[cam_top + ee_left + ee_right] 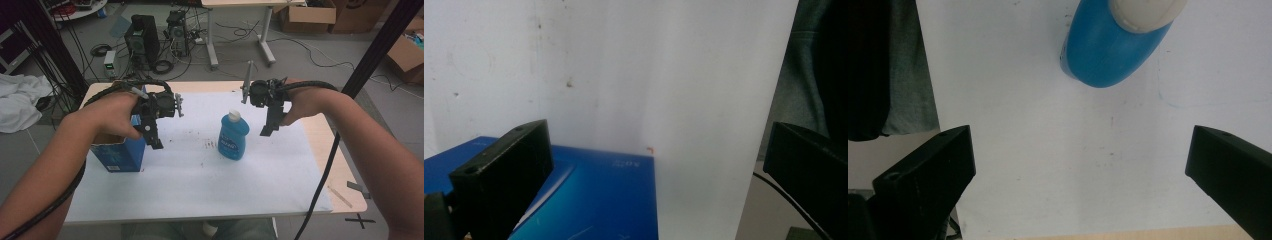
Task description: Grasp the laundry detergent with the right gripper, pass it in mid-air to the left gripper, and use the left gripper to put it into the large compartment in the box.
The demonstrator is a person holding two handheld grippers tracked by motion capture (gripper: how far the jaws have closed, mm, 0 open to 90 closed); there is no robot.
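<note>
High view: looked forward and down from above the near side, covering the whole white table top. Left gripper view: looked steeply down, close over the blue box. Right gripper view: looked straight down, close above the blue bottle. Shared throughout: the table top.

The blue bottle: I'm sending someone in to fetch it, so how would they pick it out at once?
Start at the white sheet covering the table. Near its middle, between the two grippers, the blue bottle stands upright. Its rounded body and white cap set it apart from the blue box, which is square-edged and stands towards the sheet's left edge.
</note>
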